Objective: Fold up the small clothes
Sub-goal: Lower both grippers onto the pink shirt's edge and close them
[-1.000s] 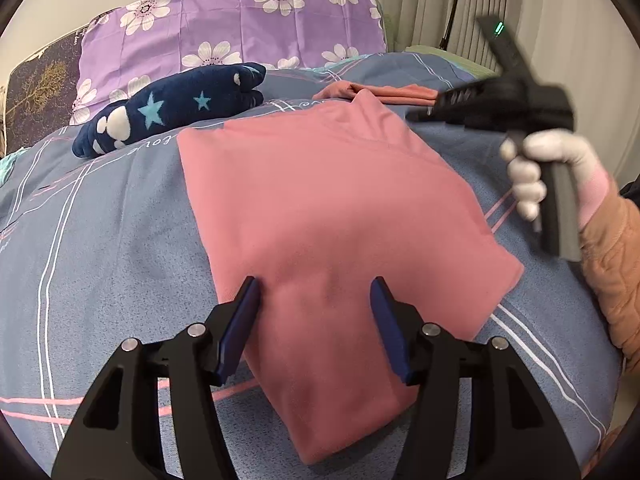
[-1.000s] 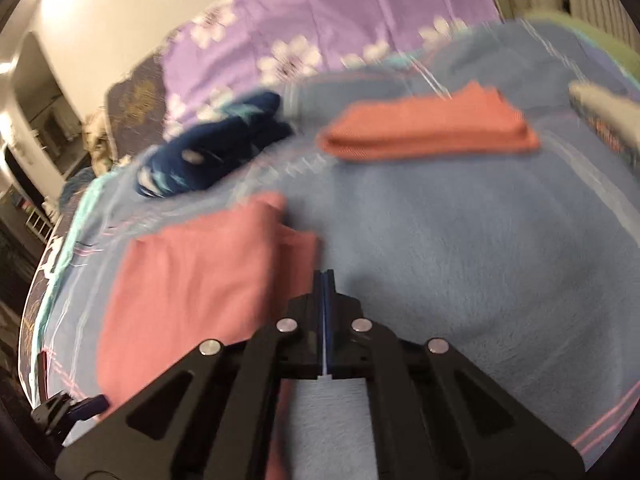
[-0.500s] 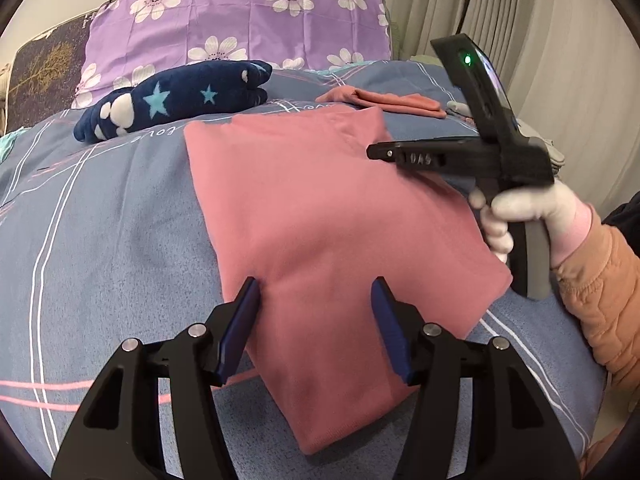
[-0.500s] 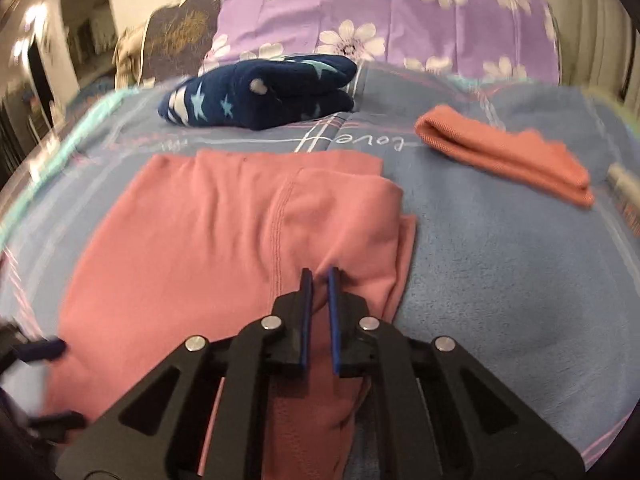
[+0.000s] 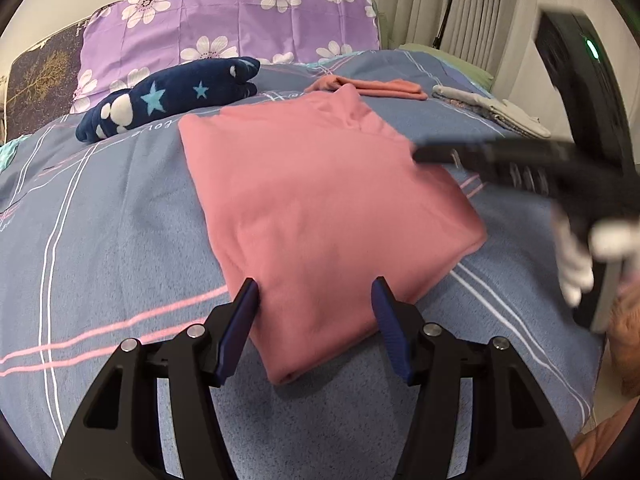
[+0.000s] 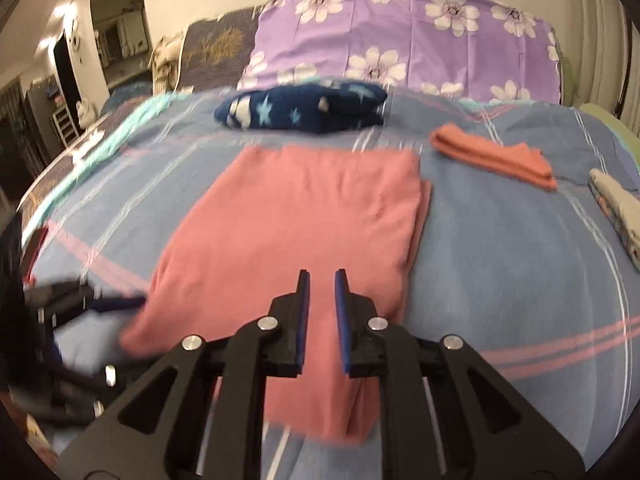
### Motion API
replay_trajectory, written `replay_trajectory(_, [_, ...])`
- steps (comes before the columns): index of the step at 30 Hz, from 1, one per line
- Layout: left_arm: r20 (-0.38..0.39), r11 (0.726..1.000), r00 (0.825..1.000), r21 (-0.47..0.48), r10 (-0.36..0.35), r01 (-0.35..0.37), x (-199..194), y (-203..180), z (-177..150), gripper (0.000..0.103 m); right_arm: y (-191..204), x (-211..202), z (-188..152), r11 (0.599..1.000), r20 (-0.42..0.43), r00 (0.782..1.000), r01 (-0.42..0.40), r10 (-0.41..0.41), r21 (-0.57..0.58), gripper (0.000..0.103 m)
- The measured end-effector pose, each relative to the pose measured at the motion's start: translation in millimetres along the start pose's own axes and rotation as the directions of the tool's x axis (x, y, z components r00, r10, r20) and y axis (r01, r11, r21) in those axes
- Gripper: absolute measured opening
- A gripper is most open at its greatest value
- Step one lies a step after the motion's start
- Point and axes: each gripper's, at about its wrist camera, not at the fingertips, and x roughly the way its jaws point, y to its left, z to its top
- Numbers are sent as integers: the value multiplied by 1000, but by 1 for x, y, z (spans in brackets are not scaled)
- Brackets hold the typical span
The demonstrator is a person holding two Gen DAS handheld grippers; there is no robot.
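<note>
Right gripper, jaws opening w/ nothing between, is hovering over near edge of pink garment lying mid-bed; left gripper is standing wide, empty; fabric likely soft, light—pinch at near corner.
</note>
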Motion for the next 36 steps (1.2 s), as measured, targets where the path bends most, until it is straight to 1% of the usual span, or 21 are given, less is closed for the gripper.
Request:
replay_trajectory(1, [-5,1000,1000,3,6,-6,1,0,-1,60,1,3,-7,1000,-27,1000,11,-11,-6,17])
replay_trajectory(3, [-17,1000,1000,8,13,-13,4,0,-3,66,0,21,-31,999,-115,992,44,-43,3,18])
replay_trajectory(4, [-21,1000,1000,7,18,-18,5,-1,-4,67,0,19,-34,999,-90,995,45,-44,8,18])
replay_trajectory(5, [-29,1000,999,1,21,-21,7,1,-5,69,1,15,-35,998,-85,995,58,-58,0,18])
replay_trajectory(10, [-40,999,999,-28,16,-17,8,6,-6,73,6,12,-37,996,-91,992,92,-89,22,20])
replay_trajectory(13, [-49,998,999,-66,-15,11,9,11,-7,75,7,14,-39,995,-89,992,96,-94,18,20])
replay_trajectory(17, [-58,996,998,-80,-33,29,11,14,-7,76,9,16,-37,994,-90,990,109,-109,-1,22])
replay_trajectory(19, [-60,996,997,-84,-43,38,12,14,-6,76,7,17,-36,996,-88,992,92,-91,7,25])
replay_trajectory(20, [-60,995,997,-86,-48,43,12,15,-6,76,2,17,-36,997,-81,995,65,-62,29,26])
replay_trajectory(21, [-58,995,997,-92,-54,49,11,16,-6,76,-5,18,-36,997,-71,997,25,-20,67,30])
replay_trajectory(22, [-55,994,997,-97,-59,53,11,17,-5,76,-10,17,-36,995,-62,998,-9,16,102,39])
replay_trajectory(23, [-52,993,997,-100,-62,56,10,17,-5,76,-18,15,-37,984,-40,996,-74,81,165,44])
replay_trajectory(24, [-47,992,997,-110,-65,60,7,18,-5,76,-26,12,-39,964,-5,990,-134,139,232,48])
replay_trajectory(25, [-41,991,997,-122,-65,60,5,20,-3,76,-29,10,-39,955,9,989,-147,150,256,49])
replay_trajectory(27, [-15,986,997,-153,-74,71,-4,28,1,76,-32,-1,-36,955,48,989,-148,141,259,50])
replay_trajectory(28, [1,982,996,-169,-84,83,-8,33,4,76,-32,-5,-34,957,61,988,-155,144,247,58])
replay_trajectory(30, [25,978,995,-188,-92,95,-14,42,10,76,-35,-17,-25,960,91,984,-169,153,222,67])
replay_trajectory(31, [31,977,996,-192,-83,87,-15,46,14,76,-37,-20,-21,963,97,984,-167,149,214,67])
replay_trajectory(33, [37,978,998,-202,-52,59,-15,54,22,76,-45,-20,-10,971,84,991,-120,105,205,67])
replay_trajectory(34, [38,976,998,-209,-52,59,-13,57,24,76,-49,-16,-6,971,70,993,-104,91,213,67])
replay_trajectory(36, [36,971,997,-231,-62,69,-9,64,29,76,-59,-7,-1,964,38,994,-108,102,242,67])
